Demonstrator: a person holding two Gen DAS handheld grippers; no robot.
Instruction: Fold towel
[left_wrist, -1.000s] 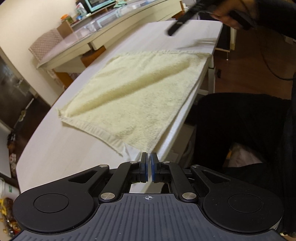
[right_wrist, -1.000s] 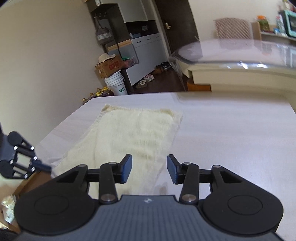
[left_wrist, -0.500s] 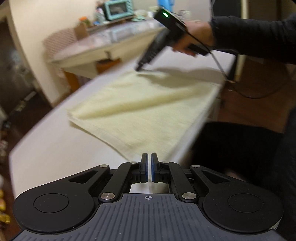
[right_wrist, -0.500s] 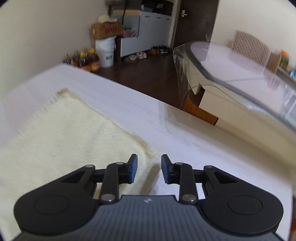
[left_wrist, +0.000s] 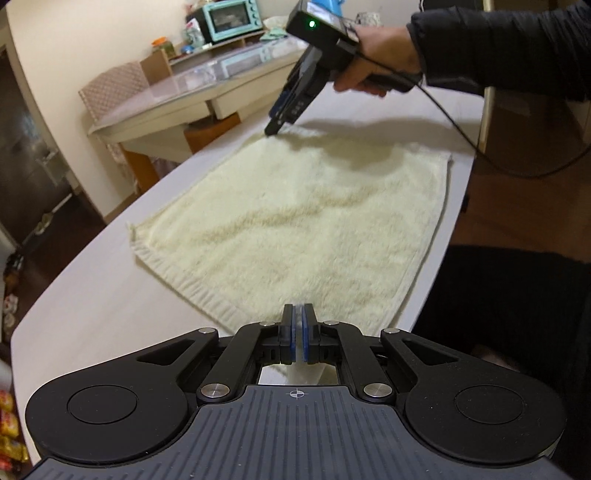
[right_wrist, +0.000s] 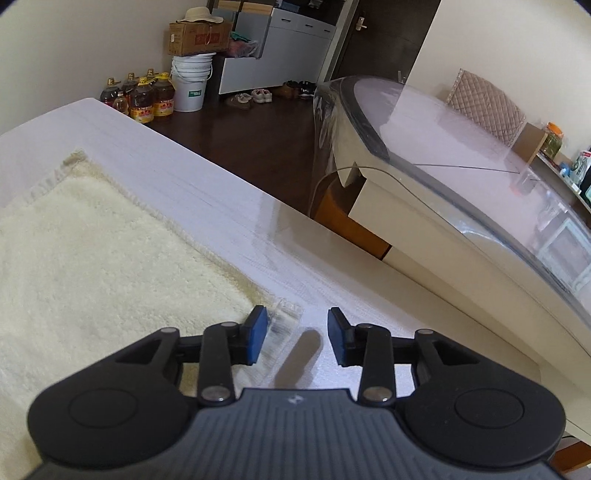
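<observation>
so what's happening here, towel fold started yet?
Not yet. The towel lies flat on the table. A person's hand has the right gripper at one towel corner, jaws opening, pads not pressing on it. The left gripper is shut, empty, over the opposite end.

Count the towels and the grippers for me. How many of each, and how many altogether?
Towels: 1, the towel
Grippers: 2, the left gripper, shut, and the right gripper, jaws opening with the towel's corner between them
Total: 3
</observation>
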